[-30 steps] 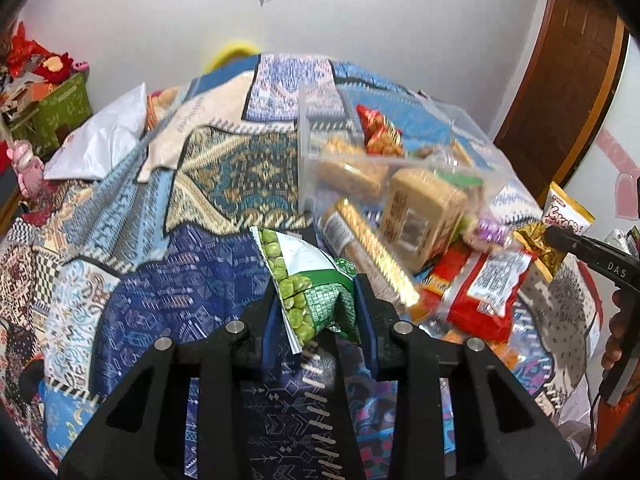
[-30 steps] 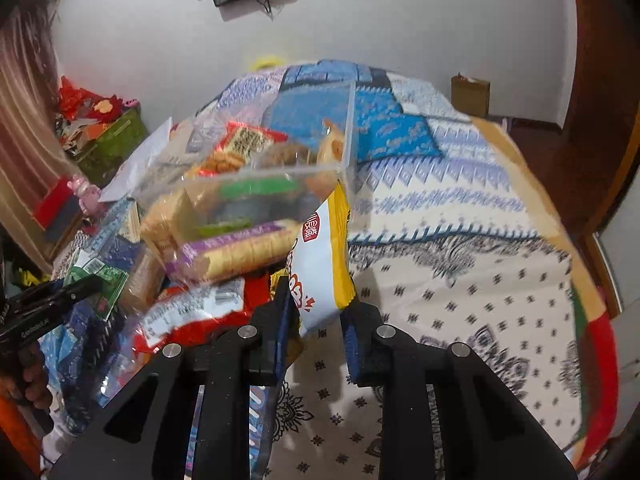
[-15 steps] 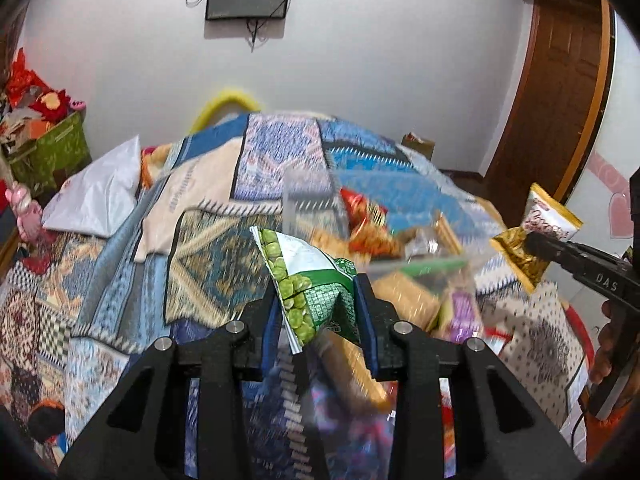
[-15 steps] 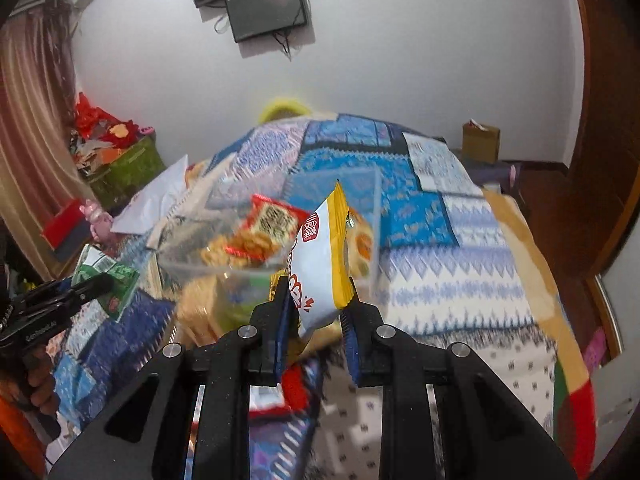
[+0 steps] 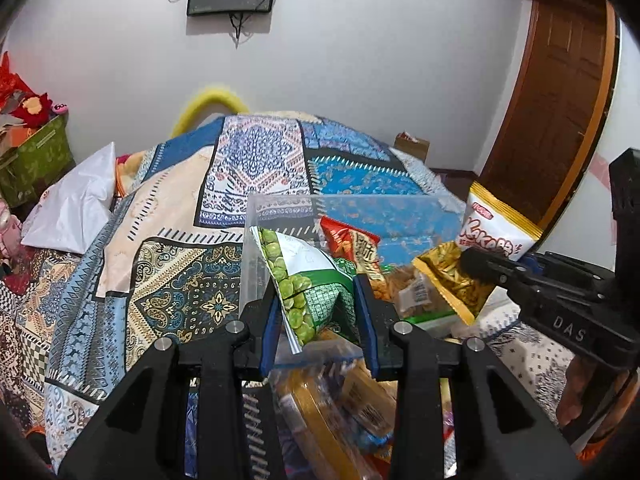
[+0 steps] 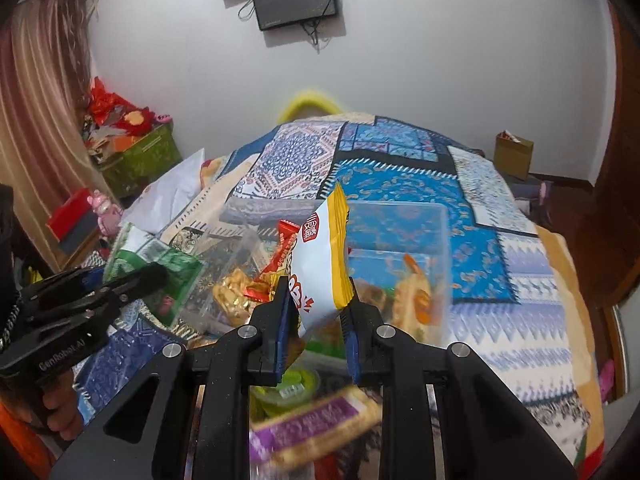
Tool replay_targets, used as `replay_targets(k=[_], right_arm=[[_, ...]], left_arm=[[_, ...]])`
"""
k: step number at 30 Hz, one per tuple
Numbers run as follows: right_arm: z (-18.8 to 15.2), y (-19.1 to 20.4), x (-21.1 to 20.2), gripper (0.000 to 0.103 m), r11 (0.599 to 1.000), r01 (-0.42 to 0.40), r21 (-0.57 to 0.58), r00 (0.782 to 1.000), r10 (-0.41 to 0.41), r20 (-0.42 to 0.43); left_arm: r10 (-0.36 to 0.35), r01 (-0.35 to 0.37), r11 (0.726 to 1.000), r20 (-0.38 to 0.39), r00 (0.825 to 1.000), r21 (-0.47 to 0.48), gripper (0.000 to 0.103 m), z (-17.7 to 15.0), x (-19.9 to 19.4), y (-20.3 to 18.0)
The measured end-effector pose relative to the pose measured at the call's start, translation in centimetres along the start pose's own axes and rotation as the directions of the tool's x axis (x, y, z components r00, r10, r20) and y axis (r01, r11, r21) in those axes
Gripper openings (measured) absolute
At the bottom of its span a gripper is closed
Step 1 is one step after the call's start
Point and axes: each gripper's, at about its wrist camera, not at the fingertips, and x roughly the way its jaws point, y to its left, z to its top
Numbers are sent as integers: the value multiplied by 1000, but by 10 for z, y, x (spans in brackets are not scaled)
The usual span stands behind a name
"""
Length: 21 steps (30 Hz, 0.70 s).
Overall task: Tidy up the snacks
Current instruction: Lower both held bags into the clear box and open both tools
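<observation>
Green pea packet (image 5: 310, 280) pinched upright between left gripper (image 5: 318, 320) jaws, frame centre, over clear bin (image 5: 352, 204). White-yellow snack bag (image 6: 324, 264) clamped likewise in right gripper (image 6: 316, 320), centre, pointing downward above bin.

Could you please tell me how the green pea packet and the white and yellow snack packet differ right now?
The green pea packet is green and white with peas pictured; the white and yellow snack packet carries red lettering. The pea packet sits in the left hand-held gripper, the white and yellow one in the right hand-held gripper. Both are sealed packets, pinched at their lower ends above the clear plastic box.
</observation>
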Motion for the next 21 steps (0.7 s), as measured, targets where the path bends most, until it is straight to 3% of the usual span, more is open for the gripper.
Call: replay_targets(k=[11, 17, 21], right_arm=[[0, -2, 47, 21, 997, -65, 35, 991, 68, -113], [-8, -1, 53, 23, 998, -50, 24, 989, 53, -137], [-7, 3, 49, 30, 1000, -13, -13, 990, 11, -139]], left_arm=[[20, -18, 1000, -57, 998, 21, 34, 0, 47, -2], [66, -63, 997, -69, 995, 37, 35, -4, 59, -1], [86, -85, 996, -55, 995, 28, 48, -4, 56, 3]])
